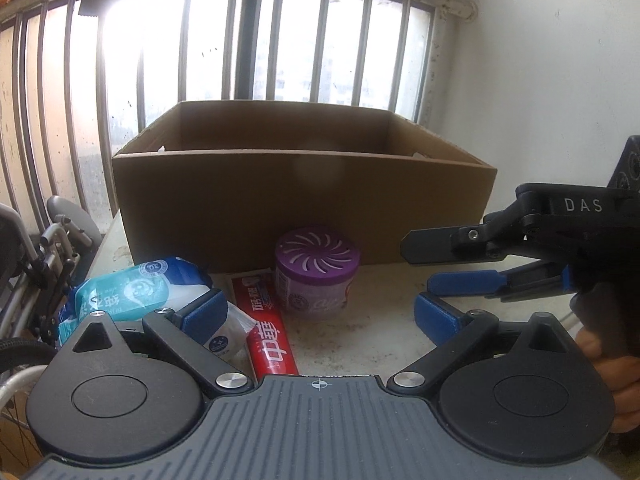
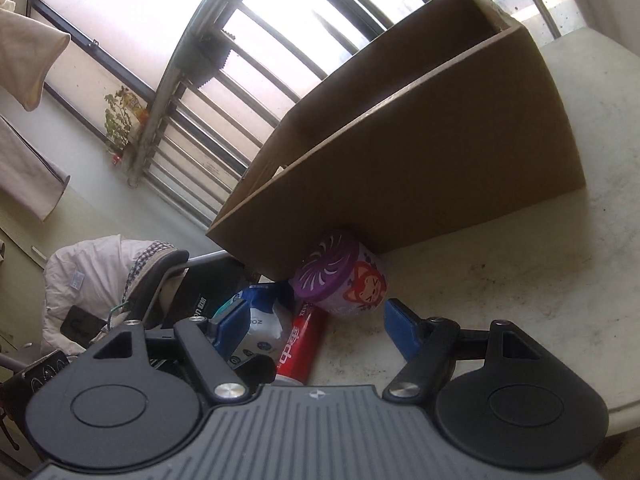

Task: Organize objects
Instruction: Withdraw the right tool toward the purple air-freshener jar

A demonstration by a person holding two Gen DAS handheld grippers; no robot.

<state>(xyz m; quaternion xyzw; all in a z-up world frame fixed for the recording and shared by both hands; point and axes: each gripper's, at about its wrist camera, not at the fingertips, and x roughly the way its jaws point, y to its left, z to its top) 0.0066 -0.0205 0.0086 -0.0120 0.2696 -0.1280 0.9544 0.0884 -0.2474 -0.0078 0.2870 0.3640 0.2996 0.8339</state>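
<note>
Before cardboard box [image 1: 304,204]: toothpaste box [image 1: 268,328] flat, long axis boxward.

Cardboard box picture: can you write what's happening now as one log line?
left gripper open, empty | right gripper open, empty | air freshener, toothpaste box, wipes pack on table | cardboard box behind

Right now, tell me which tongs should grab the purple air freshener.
Probably the left tongs: open, facing the purple air freshener squarely between their fingers. The right tongs are open too, but tilted.
</note>
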